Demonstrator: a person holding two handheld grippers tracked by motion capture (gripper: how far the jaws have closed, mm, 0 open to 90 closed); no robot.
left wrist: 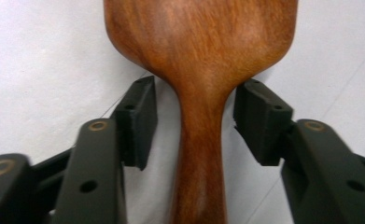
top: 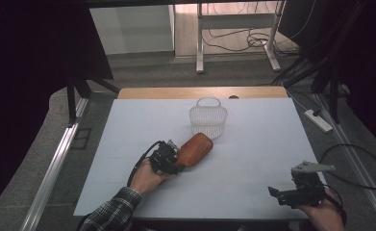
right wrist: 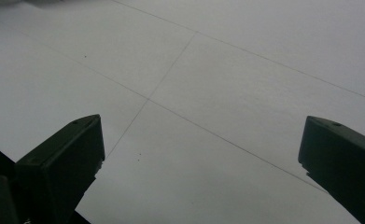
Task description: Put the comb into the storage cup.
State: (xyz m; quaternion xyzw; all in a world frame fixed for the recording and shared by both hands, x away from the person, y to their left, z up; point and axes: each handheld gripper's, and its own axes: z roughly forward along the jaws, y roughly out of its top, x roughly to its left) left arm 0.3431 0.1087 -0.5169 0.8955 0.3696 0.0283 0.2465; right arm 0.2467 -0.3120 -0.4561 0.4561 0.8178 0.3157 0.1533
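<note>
A brown wooden paddle-shaped piece [top: 195,149] lies flat on the white table [top: 253,144], its broad end toward a small basket. My left gripper [top: 179,160] reaches it from the near left. In the left gripper view its jaws straddle the narrow wooden neck [left wrist: 200,154], and a sliver of table shows between each pad [left wrist: 138,119] and the wood, so the gripper [left wrist: 196,114] is open around it. My right gripper [top: 273,191] sits near the table's front right corner, and its jaws [right wrist: 201,140] stand wide open over bare table.
A small white mesh basket [top: 208,118] with a handle stands upright just beyond the wooden piece, at the table's middle back. A wooden strip [top: 200,92] edges the far side. Metal rails, cables and a power strip [top: 318,120] lie on the floor around the table.
</note>
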